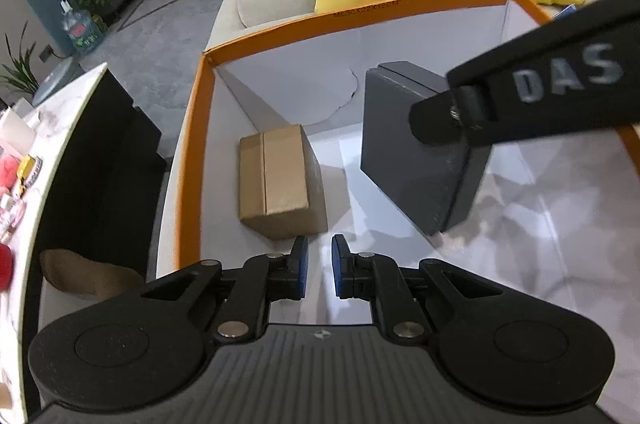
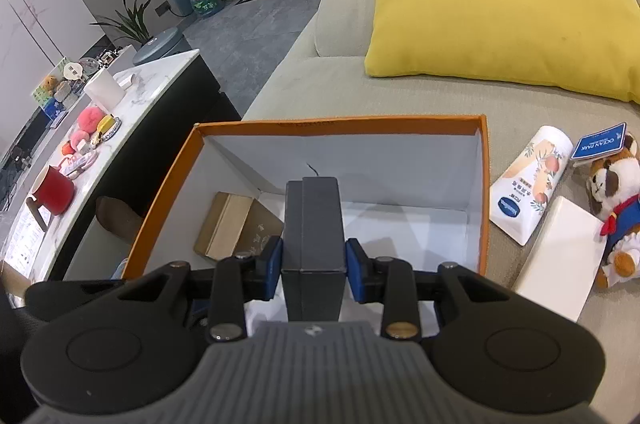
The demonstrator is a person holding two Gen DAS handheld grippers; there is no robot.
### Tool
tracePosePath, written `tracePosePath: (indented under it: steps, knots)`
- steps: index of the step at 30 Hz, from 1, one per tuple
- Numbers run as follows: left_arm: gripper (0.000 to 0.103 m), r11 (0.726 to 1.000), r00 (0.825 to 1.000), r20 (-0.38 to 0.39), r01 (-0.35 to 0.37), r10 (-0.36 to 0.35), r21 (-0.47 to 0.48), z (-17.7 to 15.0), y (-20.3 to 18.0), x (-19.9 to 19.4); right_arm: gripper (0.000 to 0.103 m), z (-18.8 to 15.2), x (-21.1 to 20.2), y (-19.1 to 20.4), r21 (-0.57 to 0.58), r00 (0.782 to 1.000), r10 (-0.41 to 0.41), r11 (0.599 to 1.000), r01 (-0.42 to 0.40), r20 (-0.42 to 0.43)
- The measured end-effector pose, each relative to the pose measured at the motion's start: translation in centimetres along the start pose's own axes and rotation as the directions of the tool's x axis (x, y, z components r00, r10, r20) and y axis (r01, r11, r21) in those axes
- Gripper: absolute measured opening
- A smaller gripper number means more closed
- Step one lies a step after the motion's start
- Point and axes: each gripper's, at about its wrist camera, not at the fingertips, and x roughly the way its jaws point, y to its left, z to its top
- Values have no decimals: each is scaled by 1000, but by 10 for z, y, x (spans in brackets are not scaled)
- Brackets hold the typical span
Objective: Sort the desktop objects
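Right tool [image 1: 440,120] grips grey box [image 1: 416,160].

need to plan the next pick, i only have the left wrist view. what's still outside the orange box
Observer: Right of the orange box, on the sofa, lies a white lotion tube.
Operator: anything else there
Observer: A white flat box and a plush toy with a blue tag.
Operator: is the right tool gripping the grey box squarely
Observer: Yes, the right tool has a pad on each side of the dark grey box.
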Motion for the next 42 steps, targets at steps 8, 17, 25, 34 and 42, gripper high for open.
tracePosePath:
  steps: [8, 17, 25, 34, 42]
  knots:
    - [14, 1000, 999, 53, 1, -2, 7, 16, 7, 19, 35, 2, 3, -2, 7, 1000, 14, 1000, -14, 3]
    - [14, 999, 996, 73, 47, -49, 23, 21, 16, 29, 35, 5, 9, -2, 5, 1000, 15, 1000, -15, -1]
    - [16, 993, 993, 67, 92, -97, 80, 9, 14, 8, 35, 6, 14, -1, 10, 1000, 0, 1000, 0, -3]
    - [17, 987, 978, 143, 141, -150, 71, -18, 51, -40, 36, 7, 32, 23, -16, 998, -54, 998, 54, 12]
    - [18, 968, 958, 143, 251, -248, -6, -19, 78, -42, 43, 4, 51, 46, -77, 998, -70, 995, 70, 9]
